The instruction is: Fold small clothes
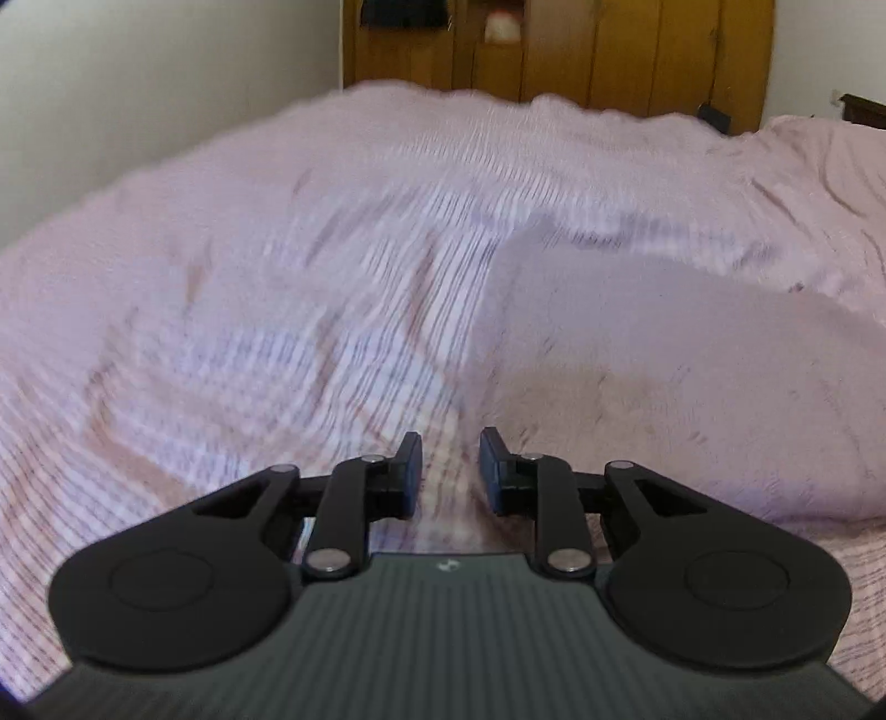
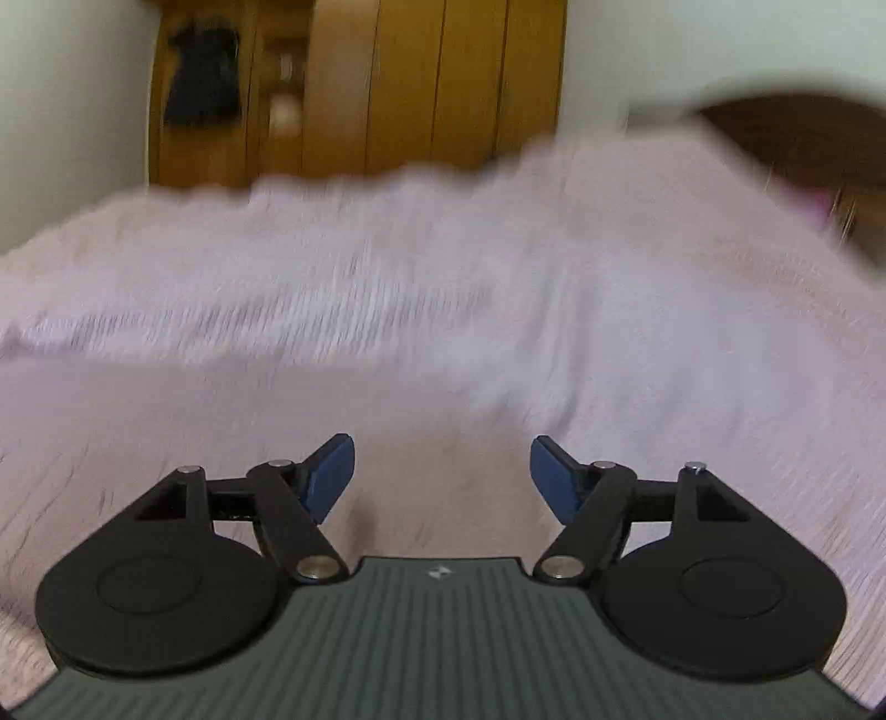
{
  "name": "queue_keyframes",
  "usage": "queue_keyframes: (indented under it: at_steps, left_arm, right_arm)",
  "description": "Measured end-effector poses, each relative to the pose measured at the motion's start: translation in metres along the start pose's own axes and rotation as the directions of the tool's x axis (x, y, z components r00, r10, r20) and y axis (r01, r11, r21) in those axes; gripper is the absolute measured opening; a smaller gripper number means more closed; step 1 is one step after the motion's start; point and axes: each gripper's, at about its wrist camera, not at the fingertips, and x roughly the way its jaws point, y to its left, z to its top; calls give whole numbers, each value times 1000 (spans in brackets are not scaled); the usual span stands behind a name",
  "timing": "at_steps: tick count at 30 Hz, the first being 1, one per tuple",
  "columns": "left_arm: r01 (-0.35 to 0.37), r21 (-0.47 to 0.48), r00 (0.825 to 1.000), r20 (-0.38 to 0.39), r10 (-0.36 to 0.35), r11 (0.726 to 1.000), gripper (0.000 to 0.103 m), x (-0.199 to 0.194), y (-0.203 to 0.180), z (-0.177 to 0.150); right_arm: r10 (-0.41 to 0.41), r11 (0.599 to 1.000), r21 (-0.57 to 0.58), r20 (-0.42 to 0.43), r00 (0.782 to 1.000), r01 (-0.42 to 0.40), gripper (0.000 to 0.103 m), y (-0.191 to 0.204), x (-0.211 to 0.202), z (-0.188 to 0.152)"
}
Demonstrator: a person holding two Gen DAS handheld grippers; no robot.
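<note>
Left tool (image 1: 449, 465) narrowly parted, empty; right tool (image 2: 442, 476) spread wide, empty, above bedspread (image 2: 387, 288).

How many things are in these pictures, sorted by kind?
Handheld black two-finger tools: 2, the left tool and the right tool, both open.
Plain mauve garment: 1
Pink ribbed bedspread: 1
Brown wooden wardrobe: 1
Total: 5

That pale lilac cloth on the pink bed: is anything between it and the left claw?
Nothing visible. The lilac garment lies flat on the pink bedspread, just ahead and to the right of the left gripper, whose jaws are open and empty. Only bare bedspread lies between them, though the picture is motion-blurred.
</note>
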Motion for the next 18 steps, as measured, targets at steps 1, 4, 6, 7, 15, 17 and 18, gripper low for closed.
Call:
queue_keyframes:
  at_steps: [1, 4, 6, 7, 15, 17, 18]
  left_arm:
    - [29, -15, 1000, -3, -29, 999, 22, 0, 7, -2]
    - [98, -21, 995, 35, -97, 995, 25, -12, 17, -8]
    - [161, -71, 985, 75, -155, 984, 26, -20, 33, -11]
    - [224, -137, 972, 101, -212, 965, 31, -24, 45, -12]
    - [580, -596, 776, 195, -600, 556, 77, -12, 96, -22]
    - [587, -624, 739, 155, -655, 515, 76, 10, 92, -28]
    - [570, -641, 743, 136, -655, 514, 72, 14, 90, -32]
  right_arm:
    - [-11, 999, 37, -72, 997, 14, 78, -3, 13, -6]
    - [-44, 991, 123, -89, 995, 54, 102, -18, 31, -15]
    - [-85, 974, 199, -104, 991, 105, 101, -24, 27, -7]
    - [-138, 968, 199, -92, 986, 154, 100, -20, 20, -2]
    - [96, 995, -31, 164, 982, -92, 103, 102, -114, 45]
    - [114, 992, -73, 218, 969, -101, 103, 135, -140, 43]
    - [131, 989, -97, 224, 966, -112, 103, 149, -150, 42]
